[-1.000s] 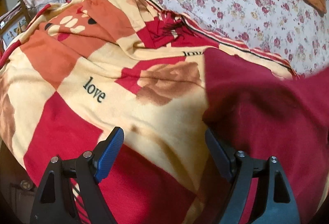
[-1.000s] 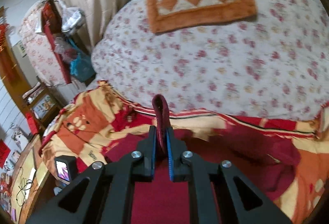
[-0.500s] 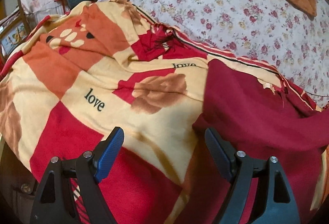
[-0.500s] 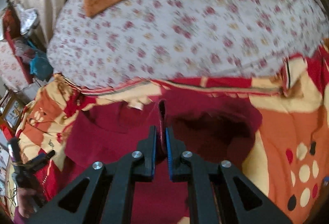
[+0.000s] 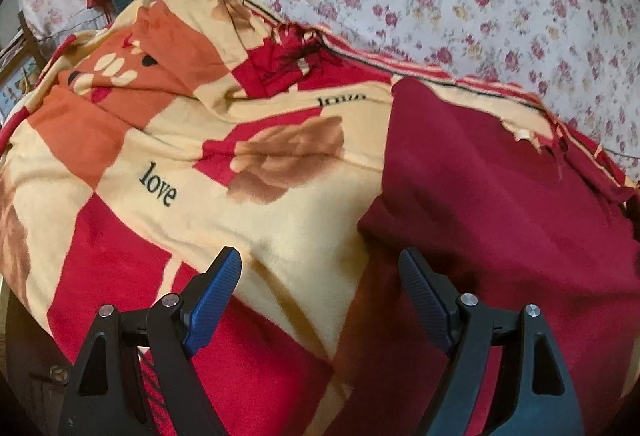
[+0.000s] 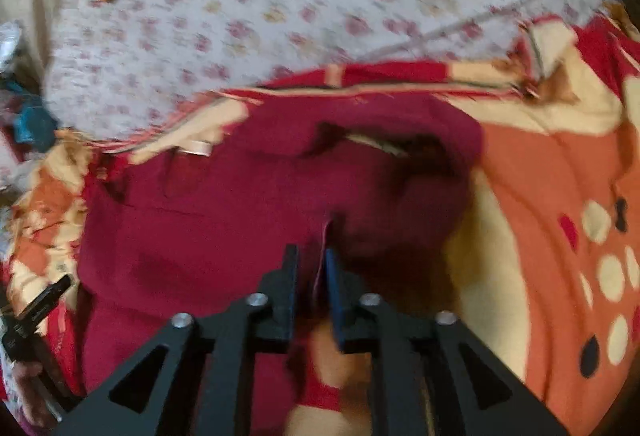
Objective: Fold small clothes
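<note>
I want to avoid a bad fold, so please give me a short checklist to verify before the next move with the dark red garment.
1. Right gripper has hold of the dark red garment: ok, a thin edge of cloth sits between its nearly closed fingers.
2. Left gripper is free to help: ok, its fingers are wide apart and hold nothing.
3. Left gripper is near the garment's left edge: ok, that edge lies just ahead of its fingers.
4. Garment lies flat: not ok, its top is bunched around a dark opening.
5. Garment is fully on the patterned blanket: cannot tell, the near part is hidden.
</note>
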### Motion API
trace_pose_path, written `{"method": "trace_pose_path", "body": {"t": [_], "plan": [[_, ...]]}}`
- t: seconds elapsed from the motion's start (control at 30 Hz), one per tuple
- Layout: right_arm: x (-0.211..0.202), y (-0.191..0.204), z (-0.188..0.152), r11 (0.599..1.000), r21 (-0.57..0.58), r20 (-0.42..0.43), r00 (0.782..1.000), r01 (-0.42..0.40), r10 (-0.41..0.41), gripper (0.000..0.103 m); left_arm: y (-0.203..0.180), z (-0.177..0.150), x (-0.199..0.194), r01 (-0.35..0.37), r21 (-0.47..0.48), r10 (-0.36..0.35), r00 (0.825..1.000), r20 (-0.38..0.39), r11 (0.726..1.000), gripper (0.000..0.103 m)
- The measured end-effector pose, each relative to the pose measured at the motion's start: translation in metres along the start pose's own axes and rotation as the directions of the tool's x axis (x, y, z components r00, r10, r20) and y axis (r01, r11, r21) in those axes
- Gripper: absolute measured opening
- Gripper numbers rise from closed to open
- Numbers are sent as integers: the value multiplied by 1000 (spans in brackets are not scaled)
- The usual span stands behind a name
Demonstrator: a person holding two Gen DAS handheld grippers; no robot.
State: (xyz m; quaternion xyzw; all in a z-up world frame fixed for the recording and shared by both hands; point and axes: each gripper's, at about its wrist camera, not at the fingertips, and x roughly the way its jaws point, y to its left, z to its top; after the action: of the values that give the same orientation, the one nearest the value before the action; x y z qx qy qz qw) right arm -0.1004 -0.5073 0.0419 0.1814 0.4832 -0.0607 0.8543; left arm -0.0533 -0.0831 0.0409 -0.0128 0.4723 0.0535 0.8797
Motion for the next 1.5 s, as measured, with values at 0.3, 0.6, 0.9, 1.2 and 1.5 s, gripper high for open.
{"method": "trace_pose_path", "body": {"t": [0.3, 0.6, 0.9, 1.2, 1.5], "plan": [[-24, 104, 23, 939, -236, 36, 964, -249, 264, 60, 7, -4, 11, 24, -26, -25, 1000, -15, 999, 63], [55, 276, 40, 765, -469, -150, 893, -442, 424, 69, 17, 5, 19, 50, -47, -51, 999, -15, 998, 63], [139, 340, 39, 712, -569, -261, 911, -411, 318, 45, 36, 10, 34, 96, -120, -100, 995, -26, 988, 63], [149, 369, 34, 698, -586, -237, 911, -411, 338, 8, 51, 13, 34, 111, -166, -114, 993, -9, 980, 63], [127, 333, 52, 761, -483, -217, 901, -433, 375, 48, 58, 28, 14, 110, -154, -106, 994, 35, 982, 63]]}}
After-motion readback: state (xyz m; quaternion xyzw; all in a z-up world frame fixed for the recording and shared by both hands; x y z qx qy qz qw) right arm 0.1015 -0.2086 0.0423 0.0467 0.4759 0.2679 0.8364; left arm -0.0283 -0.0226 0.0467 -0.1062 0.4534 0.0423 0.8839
